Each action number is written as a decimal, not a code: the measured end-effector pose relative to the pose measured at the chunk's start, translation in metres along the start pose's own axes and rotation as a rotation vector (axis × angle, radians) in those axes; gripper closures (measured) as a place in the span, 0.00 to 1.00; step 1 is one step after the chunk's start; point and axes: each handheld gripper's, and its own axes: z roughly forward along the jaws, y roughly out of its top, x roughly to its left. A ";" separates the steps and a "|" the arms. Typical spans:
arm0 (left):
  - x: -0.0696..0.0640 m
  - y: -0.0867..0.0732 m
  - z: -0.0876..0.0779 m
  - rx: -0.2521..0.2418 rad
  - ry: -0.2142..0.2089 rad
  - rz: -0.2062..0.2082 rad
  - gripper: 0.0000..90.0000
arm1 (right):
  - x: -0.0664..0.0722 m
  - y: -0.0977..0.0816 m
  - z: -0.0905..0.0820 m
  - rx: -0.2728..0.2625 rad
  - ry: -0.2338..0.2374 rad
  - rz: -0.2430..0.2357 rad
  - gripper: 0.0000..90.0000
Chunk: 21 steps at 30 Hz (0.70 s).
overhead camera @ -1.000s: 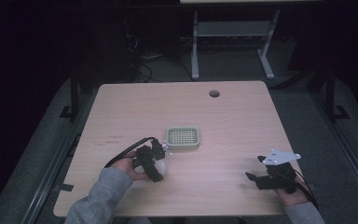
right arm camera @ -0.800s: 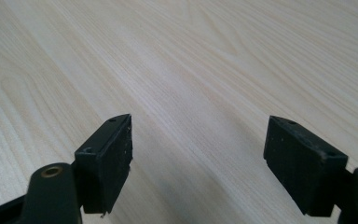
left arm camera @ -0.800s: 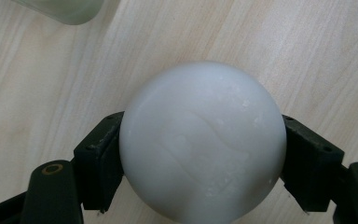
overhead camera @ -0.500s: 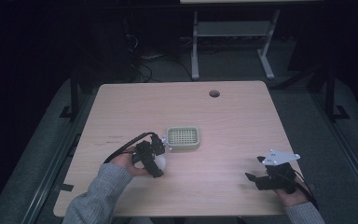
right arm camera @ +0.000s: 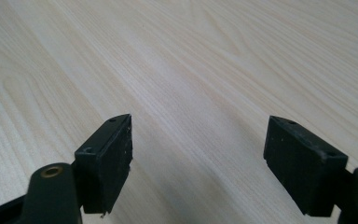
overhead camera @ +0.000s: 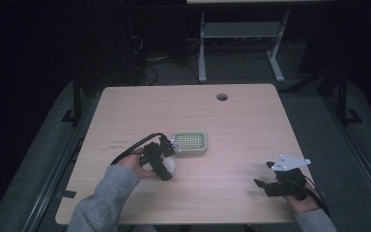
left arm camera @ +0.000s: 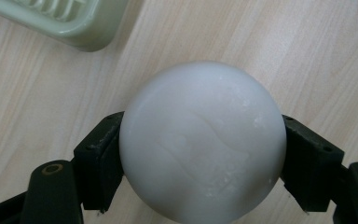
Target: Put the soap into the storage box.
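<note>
Worktop [overhead camera: 251, 130] pale wood grain, round hole near far edge. We log left tool [left arm camera: 200, 154] clamped on white ball [left arm camera: 200, 142], one jaw on each side, ball low over bare wood. Pale green slotted tray [overhead camera: 190, 142] just beside ball, on its far side; we see its corner in left gripper view. Right tool [right arm camera: 198, 163] near right front of worktop, well apart from tray, jaws spread wide with bare wood between. Grey sleeve [overhead camera: 104, 200] on left forearm.
</note>
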 end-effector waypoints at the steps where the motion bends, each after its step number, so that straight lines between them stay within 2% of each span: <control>1: 0.001 0.001 0.000 0.002 0.000 -0.001 0.26 | 0.000 0.000 0.000 -0.001 0.000 -0.007 0.26; 11: 0.009 0.014 -0.004 0.006 -0.009 0.006 0.26 | 0.000 0.001 0.000 -0.011 0.007 0.002 0.26; 21: 0.017 0.030 -0.008 0.018 -0.006 0.006 0.26 | -0.001 0.001 0.000 -0.014 0.005 -0.011 0.26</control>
